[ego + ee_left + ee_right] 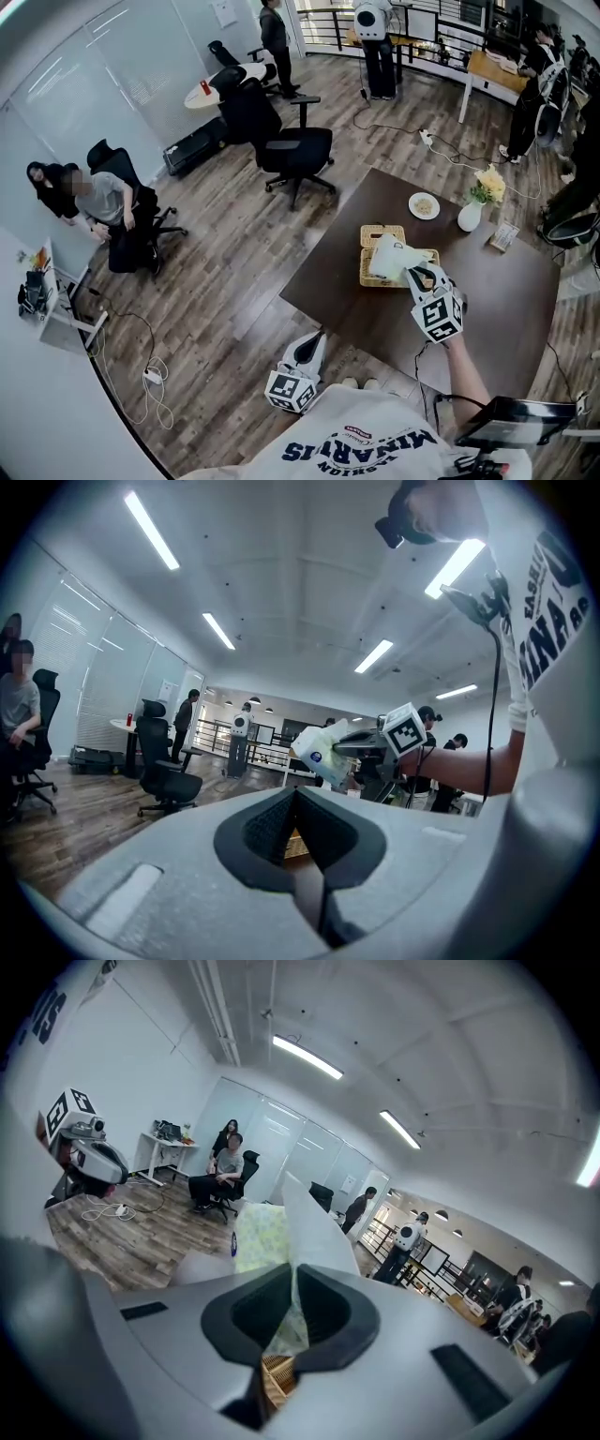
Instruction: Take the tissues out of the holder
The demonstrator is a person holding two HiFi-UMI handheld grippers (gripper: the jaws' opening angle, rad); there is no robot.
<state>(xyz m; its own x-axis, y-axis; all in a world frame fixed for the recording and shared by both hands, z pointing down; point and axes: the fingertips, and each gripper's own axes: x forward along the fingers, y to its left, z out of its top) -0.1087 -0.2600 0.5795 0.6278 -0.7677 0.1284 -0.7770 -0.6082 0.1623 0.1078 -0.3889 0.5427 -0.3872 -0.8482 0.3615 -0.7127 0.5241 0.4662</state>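
Firmly, right gripper (294,1274) fingers clamp the tissue pack (386,255) above the holder (375,233); left gripper (293,794) fingers together.

Dark blue block letters run across the white shirt (375,441), upside down in the head view: "MINARIS", as best it reads. Just beside them, a smaller red line is illegible. The tissue pack (323,747) carries a round blue label, unreadable.

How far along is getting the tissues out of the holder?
Done: the tissue pack is out, raised above the wicker holder. In hand: the right gripper is shut on it. Left: setting it down, probably on the table. The left gripper is shut and empty.
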